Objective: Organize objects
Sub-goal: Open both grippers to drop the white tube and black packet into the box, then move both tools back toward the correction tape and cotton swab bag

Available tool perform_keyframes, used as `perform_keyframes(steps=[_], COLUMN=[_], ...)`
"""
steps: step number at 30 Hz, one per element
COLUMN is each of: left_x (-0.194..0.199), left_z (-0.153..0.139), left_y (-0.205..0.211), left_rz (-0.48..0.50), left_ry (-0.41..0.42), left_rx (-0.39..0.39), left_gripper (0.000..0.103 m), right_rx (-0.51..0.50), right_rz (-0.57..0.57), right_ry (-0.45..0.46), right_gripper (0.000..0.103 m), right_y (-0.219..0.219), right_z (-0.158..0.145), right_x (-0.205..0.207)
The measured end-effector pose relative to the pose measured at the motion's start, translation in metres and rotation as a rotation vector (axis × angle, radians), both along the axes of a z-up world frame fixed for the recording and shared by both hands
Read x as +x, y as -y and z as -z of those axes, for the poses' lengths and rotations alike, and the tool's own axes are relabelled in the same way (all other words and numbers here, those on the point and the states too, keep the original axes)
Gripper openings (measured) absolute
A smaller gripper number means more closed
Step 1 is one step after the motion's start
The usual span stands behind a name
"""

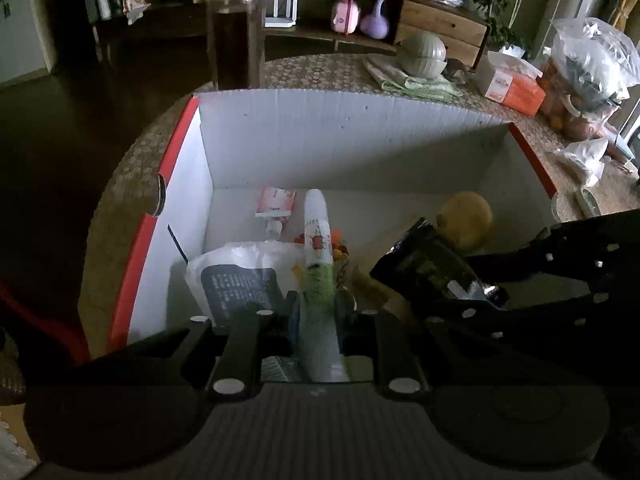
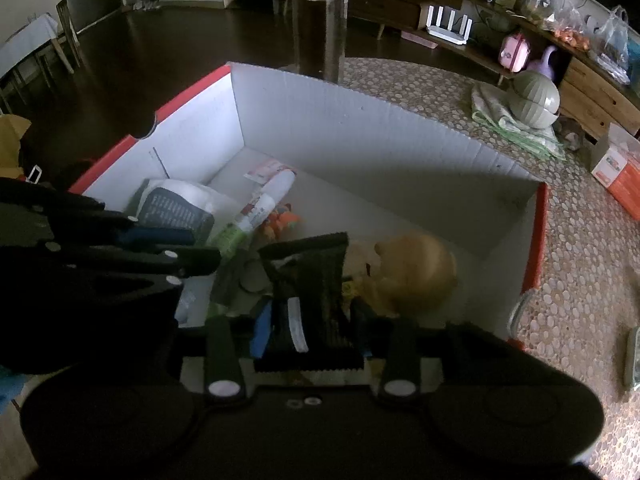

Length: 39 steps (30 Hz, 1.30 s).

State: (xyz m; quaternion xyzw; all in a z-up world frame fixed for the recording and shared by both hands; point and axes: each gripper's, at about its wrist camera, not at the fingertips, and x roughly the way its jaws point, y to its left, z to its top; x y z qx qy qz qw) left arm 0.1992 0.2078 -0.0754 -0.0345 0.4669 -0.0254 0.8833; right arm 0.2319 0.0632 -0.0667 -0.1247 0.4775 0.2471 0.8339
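A white box with red outer walls point(image 1: 340, 136) point(image 2: 360, 136) stands on the table. My left gripper point(image 1: 318, 308) is shut on a white-and-green tube point(image 1: 316, 248), held over the box; the tube also shows in the right wrist view point(image 2: 256, 208). My right gripper point(image 2: 312, 320) is shut on a dark packet point(image 2: 308, 276), held inside the box; the packet shows in the left wrist view point(image 1: 432, 268). In the box lie a white pouch with dark label point(image 1: 240, 280), a pink-and-white box point(image 1: 276, 202), an orange toy point(image 2: 280, 220) and a yellow round object point(image 1: 466, 216) point(image 2: 416, 272).
A tall glass jar point(image 2: 318, 20) stands behind the box. A green ribbed container point(image 1: 424, 54) on a cloth, an orange tissue box point(image 1: 516, 88) and plastic bags point(image 1: 592, 68) lie on the patterned table point(image 2: 580, 248) to the right.
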Motion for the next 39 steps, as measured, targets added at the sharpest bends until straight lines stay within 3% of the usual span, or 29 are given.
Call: perform_keyframes(steps=[4, 6, 10, 15, 26, 39], left_x=[-0.001, 0.000, -0.003, -0.010, -0.032, -0.061], left_z=[-0.002, -0.002, -0.006, -0.016, -0.038, -0.072], left_y=[0.001, 0.001, 0.005, 0.009, 0.028, 0.068], left_rz=[0.003, -0.002, -0.002, -0.005, 0.029, 0.080], left_ry=[0.004, -0.004, -0.001, 0.032, 0.075, 0.121], left_rx=[-0.019, -0.025, -0.028, -0.003, -0.011, -0.078], left_gripper=[0.017, 0.021, 0.030, 0.063, 0.064, 0.079], right_rx=[0.016, 0.021, 0.033, 0.067, 0.166, 0.249], right_rz=[0.001, 0.004, 0.000, 0.010, 0.001, 0.044], right_ry=[0.010, 0.021, 0.038, 0.054, 0.107, 0.150], right_gripper=[0.048, 0.054, 0.055, 0.061, 0.074, 0.087], right_y=[0.008, 0.013, 0.022, 0.036, 0.067, 0.126], right_z=[-0.006, -0.009, -0.017, -0.029, -0.059, -0.080], right_x=[-0.005, -0.009, -0.016, -0.024, -0.056, -0.084])
